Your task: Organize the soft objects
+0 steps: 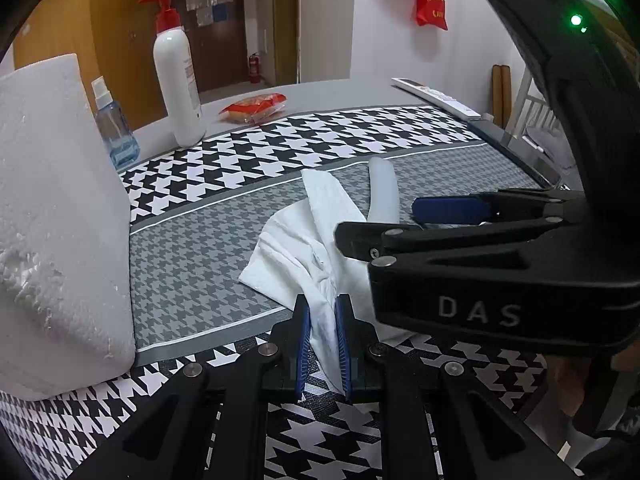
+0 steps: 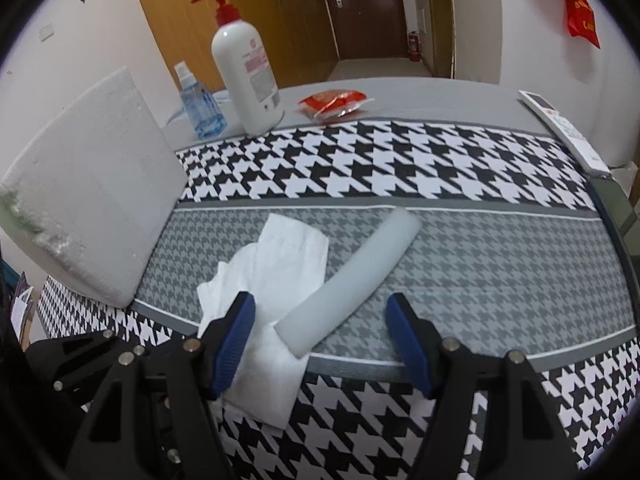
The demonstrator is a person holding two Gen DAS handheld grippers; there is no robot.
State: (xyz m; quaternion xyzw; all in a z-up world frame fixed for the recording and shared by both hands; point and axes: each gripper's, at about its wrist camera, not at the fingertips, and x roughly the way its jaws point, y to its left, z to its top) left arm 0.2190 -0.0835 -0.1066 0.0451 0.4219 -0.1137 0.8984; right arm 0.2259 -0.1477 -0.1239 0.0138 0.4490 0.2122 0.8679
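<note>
Left tongs (image 1: 323, 340) pinch a bunched fold of the white tissue (image 2: 280, 264), which lies crumpled on the grey houndstooth band of the desk (image 2: 480, 264). Right tongs (image 2: 320, 344) spread, pads either side of the near end of the pale foam tube (image 2: 352, 276), not pressing it. Tube's near end rests on the tissue; long axis runs diag., far end pointing up-right. Styrofoam block (image 2: 92, 208) left. Behind: spray btl (image 2: 200, 104), lotion pump btl (image 2: 248, 76), red snack pkt (image 2: 334, 104).
</note>
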